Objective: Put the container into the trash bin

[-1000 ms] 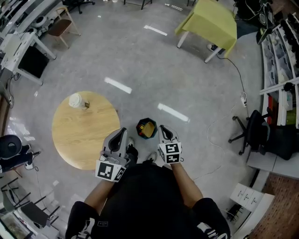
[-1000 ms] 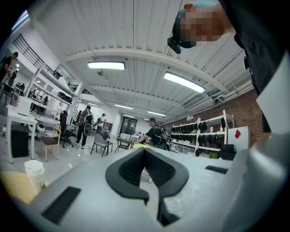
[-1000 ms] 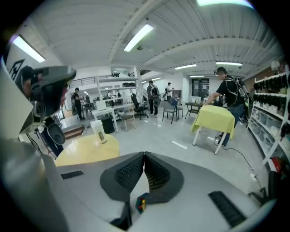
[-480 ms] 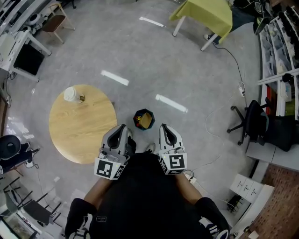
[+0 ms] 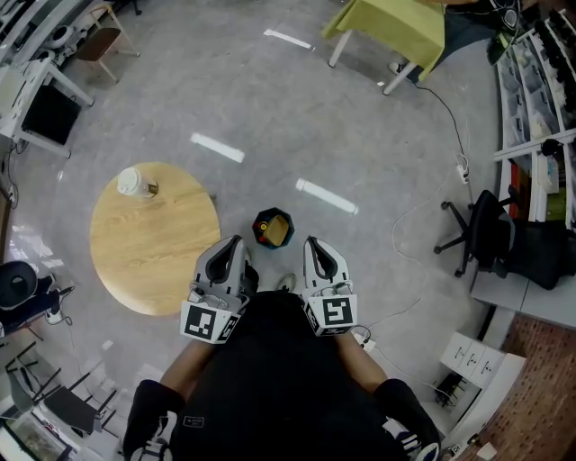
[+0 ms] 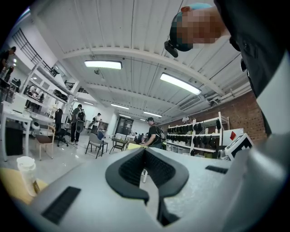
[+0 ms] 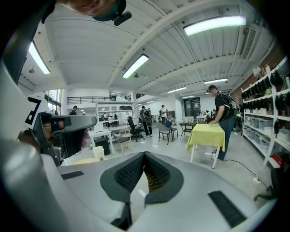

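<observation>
A black trash bin (image 5: 273, 229) stands on the grey floor just beyond my grippers, with a yellow item and a red item inside. A clear cup with a white lid (image 5: 130, 183) stands at the far edge of the round wooden table (image 5: 153, 243); it also shows as the cup (image 6: 27, 168) and the cup (image 7: 98, 152). My left gripper (image 5: 237, 241) and right gripper (image 5: 310, 241) are held side by side close to my body, above and short of the bin. Both are shut with nothing between the jaws, as the left gripper (image 6: 144, 150) and right gripper (image 7: 144, 154) show.
A table with a yellow cloth (image 5: 396, 27) stands at the back, with a person beside it (image 7: 222, 118). An office chair (image 5: 481, 248) and shelves are at the right. A cable (image 5: 423, 207) trails over the floor. A desk with a monitor (image 5: 45, 112) is at the left.
My right gripper has come up from near the bin and now sits higher, level with the left one. The left gripper has barely shifted. Both stayed shut.
</observation>
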Motion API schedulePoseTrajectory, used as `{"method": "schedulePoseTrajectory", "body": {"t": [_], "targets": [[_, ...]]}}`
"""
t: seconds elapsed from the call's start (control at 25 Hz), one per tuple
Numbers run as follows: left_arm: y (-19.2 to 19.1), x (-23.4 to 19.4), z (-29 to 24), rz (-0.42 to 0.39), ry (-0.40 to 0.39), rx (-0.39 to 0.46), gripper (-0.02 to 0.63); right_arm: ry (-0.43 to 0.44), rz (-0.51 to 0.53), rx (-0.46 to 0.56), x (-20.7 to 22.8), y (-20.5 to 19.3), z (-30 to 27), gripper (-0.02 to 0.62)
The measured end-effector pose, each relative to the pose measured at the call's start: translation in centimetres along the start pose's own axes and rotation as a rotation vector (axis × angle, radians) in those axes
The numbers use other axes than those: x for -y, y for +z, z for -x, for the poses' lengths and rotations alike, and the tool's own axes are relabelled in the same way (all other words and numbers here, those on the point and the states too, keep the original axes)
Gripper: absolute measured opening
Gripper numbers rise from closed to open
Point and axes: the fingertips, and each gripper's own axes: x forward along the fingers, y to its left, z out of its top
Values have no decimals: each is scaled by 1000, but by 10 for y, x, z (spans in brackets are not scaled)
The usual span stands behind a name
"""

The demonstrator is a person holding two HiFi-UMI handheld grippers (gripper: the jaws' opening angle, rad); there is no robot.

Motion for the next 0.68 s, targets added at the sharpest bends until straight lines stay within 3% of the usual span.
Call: {"method": "schedulePoseTrajectory", "body": {"t": [0.68], "targets": [[-1, -4, 5, 10, 14, 14, 8, 15, 16, 5, -5, -2, -4, 26]]}}
